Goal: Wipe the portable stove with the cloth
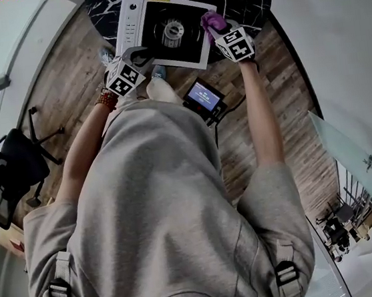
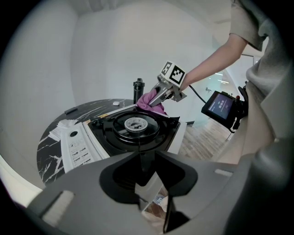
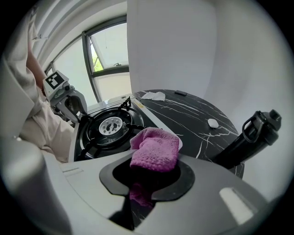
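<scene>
Head view: right tool (image 1: 217, 30) clenched on cloth (image 1: 212, 20), pressing it at right edge of stove (image 1: 160, 47) on worktop (image 1: 105, 13). Left tool (image 1: 140, 56) pinches near-left corner, likely steadying stove for wiping.

Print on the stove's panel (image 2: 78, 148) and the screen (image 2: 220, 105) is illegible.

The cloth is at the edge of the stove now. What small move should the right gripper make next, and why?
Probably slide the right gripper sideways so the cloth sweeps from the rim of the stove over the black top toward the burner. It grips the cloth, which sits at the rim, and the left gripper seems to steady the near corner.
</scene>
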`<action>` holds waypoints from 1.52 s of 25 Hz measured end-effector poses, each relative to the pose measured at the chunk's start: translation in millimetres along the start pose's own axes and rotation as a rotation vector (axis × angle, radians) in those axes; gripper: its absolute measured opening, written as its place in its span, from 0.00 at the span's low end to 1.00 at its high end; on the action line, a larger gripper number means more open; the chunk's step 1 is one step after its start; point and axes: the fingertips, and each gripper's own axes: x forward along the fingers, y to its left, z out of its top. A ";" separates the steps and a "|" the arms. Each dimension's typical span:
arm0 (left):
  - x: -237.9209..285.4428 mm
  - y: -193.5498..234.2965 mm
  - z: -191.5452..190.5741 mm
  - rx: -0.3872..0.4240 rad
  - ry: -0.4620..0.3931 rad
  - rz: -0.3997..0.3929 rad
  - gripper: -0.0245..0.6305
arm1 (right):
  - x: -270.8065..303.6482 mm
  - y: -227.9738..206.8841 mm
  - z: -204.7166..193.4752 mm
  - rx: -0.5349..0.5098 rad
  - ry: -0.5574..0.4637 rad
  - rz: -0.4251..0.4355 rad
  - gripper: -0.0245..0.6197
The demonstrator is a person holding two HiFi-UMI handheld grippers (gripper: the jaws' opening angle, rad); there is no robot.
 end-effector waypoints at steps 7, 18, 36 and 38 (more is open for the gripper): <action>0.0 0.1 -0.1 -0.001 0.006 0.000 0.20 | -3.1 7.0 -4.7 0.025 -0.013 0.005 0.19; 0.3 2.8 -0.9 0.004 0.007 0.017 0.18 | -4.9 30.7 -13.2 0.012 0.000 0.046 0.18; 2.2 3.8 -0.9 0.008 0.005 0.026 0.18 | -9.4 45.8 -23.6 0.018 -0.012 0.066 0.18; 1.9 4.0 0.5 0.010 0.003 0.028 0.18 | -10.6 49.0 -25.3 0.018 -0.008 0.078 0.18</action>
